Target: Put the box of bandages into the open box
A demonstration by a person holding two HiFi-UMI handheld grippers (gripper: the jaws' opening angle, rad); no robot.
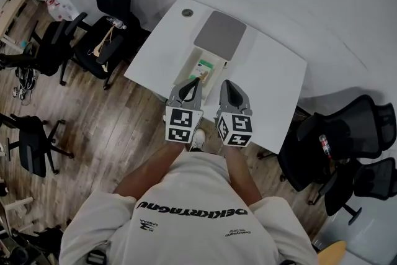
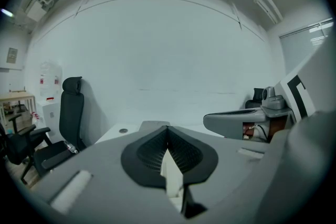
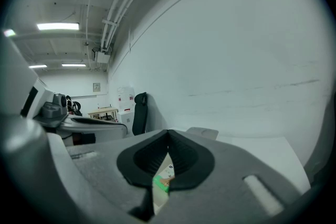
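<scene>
**Over the near table edge — both grippers empty**

Above the white table's point(image 1: 273, 84) near edge, the grey left gripper point(image 1: 193, 82) and right gripper point(image 1: 224, 82) hang with jaws pressed together, holding nothing. Just beyond, the green-and-white cardboard bandage box point(image 1: 204, 65) seems to lie already inside the open pale box point(image 1: 188, 71), its flat grey lid point(image 1: 221, 34) thrown back — so part the jaws only if it needs seating.

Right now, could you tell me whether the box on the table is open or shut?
Open: the box has its grey lid folded back, and a green-and-white packet shows inside.
</scene>
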